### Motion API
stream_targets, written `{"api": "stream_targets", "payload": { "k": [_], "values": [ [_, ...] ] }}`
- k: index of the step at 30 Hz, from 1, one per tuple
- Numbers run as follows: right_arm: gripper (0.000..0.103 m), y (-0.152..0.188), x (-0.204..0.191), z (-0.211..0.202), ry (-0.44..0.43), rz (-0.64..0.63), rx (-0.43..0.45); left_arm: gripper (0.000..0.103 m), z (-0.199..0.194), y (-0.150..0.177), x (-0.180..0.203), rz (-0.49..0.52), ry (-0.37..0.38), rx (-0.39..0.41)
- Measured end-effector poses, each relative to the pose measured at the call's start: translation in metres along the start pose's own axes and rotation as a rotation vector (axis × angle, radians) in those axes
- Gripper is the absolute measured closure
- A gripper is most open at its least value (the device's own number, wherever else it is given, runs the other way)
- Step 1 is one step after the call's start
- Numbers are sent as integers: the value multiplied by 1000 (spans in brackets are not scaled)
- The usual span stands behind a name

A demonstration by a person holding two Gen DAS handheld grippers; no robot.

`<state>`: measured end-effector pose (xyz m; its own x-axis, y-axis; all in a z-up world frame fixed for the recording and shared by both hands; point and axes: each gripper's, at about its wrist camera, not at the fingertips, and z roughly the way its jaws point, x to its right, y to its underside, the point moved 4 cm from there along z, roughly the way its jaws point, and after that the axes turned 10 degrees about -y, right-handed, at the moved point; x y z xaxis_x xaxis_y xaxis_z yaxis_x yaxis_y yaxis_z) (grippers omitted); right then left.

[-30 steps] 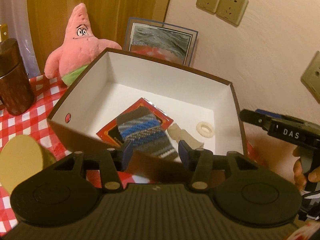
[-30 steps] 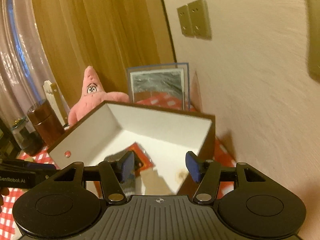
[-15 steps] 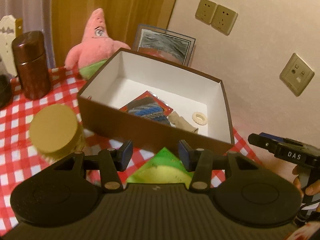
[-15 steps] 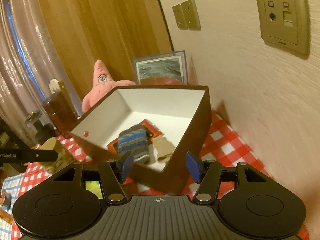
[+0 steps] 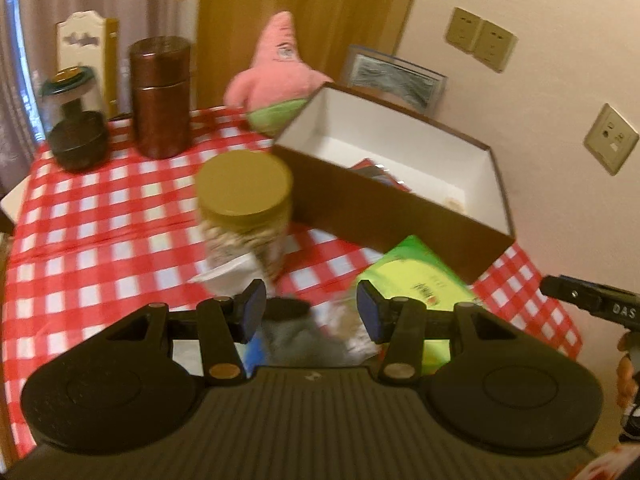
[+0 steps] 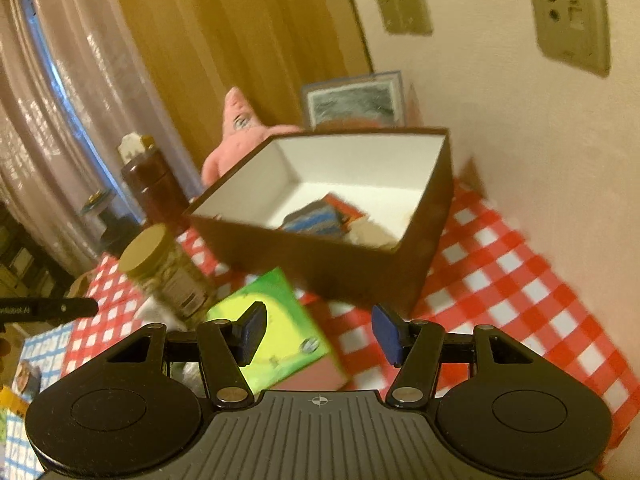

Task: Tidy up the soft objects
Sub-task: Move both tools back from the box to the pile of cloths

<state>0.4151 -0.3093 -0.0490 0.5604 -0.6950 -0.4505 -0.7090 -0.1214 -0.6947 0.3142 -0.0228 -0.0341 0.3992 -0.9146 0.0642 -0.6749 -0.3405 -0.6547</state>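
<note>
A brown box (image 5: 384, 204) (image 6: 328, 256) with white inside stands on the checked cloth by the wall; a striped knit piece (image 6: 312, 218) and a beige soft item (image 6: 370, 234) lie in it. A pink star plush (image 5: 276, 76) (image 6: 240, 132) sits behind the box. My left gripper (image 5: 311, 312) is open above the table's near part, over a grey soft thing (image 5: 300, 338), blurred. My right gripper (image 6: 318, 330) is open, nothing between its fingers, short of the box and over a green-yellow packet (image 6: 272, 336) (image 5: 420, 280).
A gold-lidded jar (image 5: 246, 208) (image 6: 164, 268) stands left of the box. A brown canister (image 5: 160, 96), a dark jar (image 5: 78, 140) and a white holder (image 5: 82, 44) line the back left. A framed picture (image 5: 394, 78) leans on the wall with sockets (image 5: 480, 38).
Both grippers have drawn back from over the box toward the table's near side. The jar, green packet and more of the cloth came into view. Jaw widths look unchanged.
</note>
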Motion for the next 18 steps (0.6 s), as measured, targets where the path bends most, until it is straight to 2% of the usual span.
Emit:
{"api": "stream_targets", "payload": {
  "k": [8, 18],
  "values": [
    [45, 36, -37, 19, -43, -18, -96, 57, -8, 27, -42, -31, -65, -22],
    [45, 64, -72, 51, -94, -36, -186, 57, -10, 58, -59, -12, -85, -52]
  ]
}}
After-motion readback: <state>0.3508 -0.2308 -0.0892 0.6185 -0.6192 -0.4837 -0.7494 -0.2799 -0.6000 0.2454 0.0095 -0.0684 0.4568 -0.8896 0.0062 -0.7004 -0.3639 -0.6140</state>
